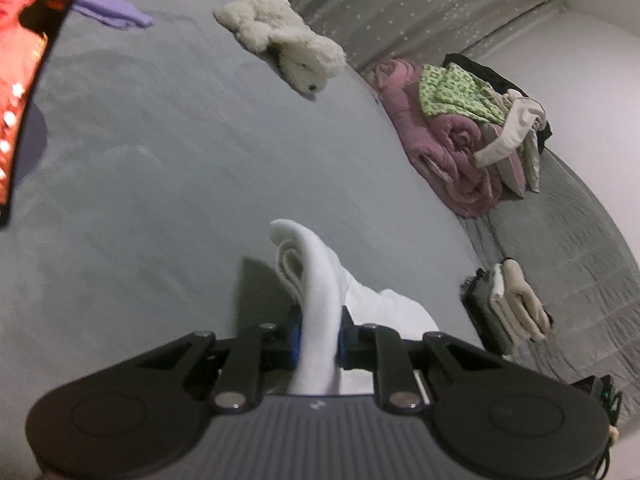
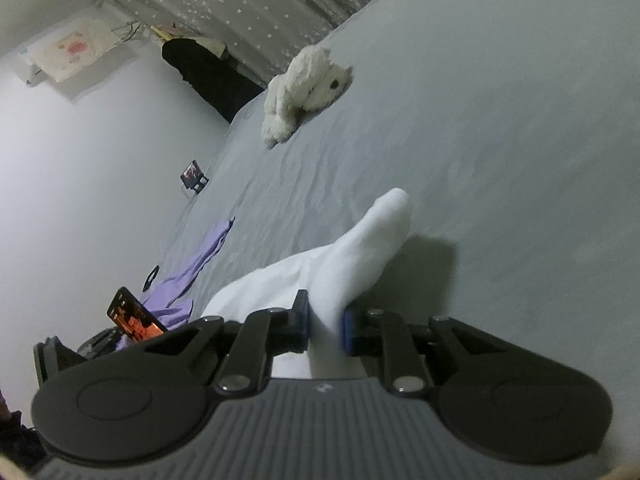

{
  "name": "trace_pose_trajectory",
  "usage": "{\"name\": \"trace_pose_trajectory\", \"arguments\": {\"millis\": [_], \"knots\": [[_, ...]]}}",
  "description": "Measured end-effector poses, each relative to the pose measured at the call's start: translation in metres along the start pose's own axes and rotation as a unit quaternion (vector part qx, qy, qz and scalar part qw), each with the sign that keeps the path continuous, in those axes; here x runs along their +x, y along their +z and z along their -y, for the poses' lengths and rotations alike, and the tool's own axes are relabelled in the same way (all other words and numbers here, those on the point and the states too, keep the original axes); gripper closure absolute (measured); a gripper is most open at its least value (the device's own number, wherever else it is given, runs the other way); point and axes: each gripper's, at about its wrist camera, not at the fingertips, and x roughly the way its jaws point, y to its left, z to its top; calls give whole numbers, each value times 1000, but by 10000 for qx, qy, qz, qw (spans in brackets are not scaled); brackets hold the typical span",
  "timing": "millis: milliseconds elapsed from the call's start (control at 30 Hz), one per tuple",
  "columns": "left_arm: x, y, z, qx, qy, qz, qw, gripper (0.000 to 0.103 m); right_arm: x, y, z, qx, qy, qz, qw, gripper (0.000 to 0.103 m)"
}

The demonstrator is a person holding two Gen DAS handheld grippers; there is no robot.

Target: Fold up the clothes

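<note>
A grey bed [image 1: 168,168] fills both views and carries everything else; no box or basket shows on it. At its far edge hangs one grey star-print curtain [image 1: 392,4].

Next in size is one pink quilt [image 1: 444,148], bundled at the bed's edge, with a heap of loose clothes [image 1: 476,96] on top: one green-patterned piece, one dark piece behind it, and pale pieces whose number is hard to tell in the blur. One white plush dog [image 1: 288,48] lies near the curtain. One purple garment [image 2: 192,272] lies spread near the wall side of the bed. Nearer the left gripper sits one small stack of folded clothes [image 1: 512,304], dark at one side and cream at the other.

The task's thing, one white garment [image 1: 316,288], is lifted off the bed between the two grippers, its fabric hanging from both. The left gripper [image 1: 318,344] has its fingers clenched on one folded edge of it; the right gripper [image 2: 326,324] has its fingers clenched on another part.

Smallest are two lit phone screens: one phone [image 2: 136,316] beside the purple garment, and a second phone [image 2: 194,176] propped further along the bed's edge.
</note>
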Motion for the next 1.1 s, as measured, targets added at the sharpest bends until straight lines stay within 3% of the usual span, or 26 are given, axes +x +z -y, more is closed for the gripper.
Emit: {"name": "trace_pose_trajectory", "arguments": {"millis": [100, 267, 333, 433, 500, 700, 1100], "knots": [[7, -5, 4, 33, -49, -177, 9998, 86, -8, 6, 8, -23, -65, 44, 10000, 83], [26, -12, 3, 182, 183, -492, 9985, 85, -3, 8, 30, 102, -240, -155, 9995, 83], [29, -12, 1, 232, 264, -564, 9978, 81, 3, 5, 40, 155, -266, -293, 9991, 82], [30, -10, -2, 289, 231, -664, 9971, 66, 7, 3, 51, 114, -266, -460, 9985, 79], [28, -7, -6, 292, 208, -633, 9973, 58, 8, 5, 58, 79, -147, -538, 9984, 78], [32, 0, -19, 164, 97, -562, 9982, 53, 4, 12, 78, 370, 296, -514, 9976, 71], [53, 7, -26, -120, -288, -550, 9980, 50, 7, 31, 82, 508, 604, -711, 9943, 60]]}}
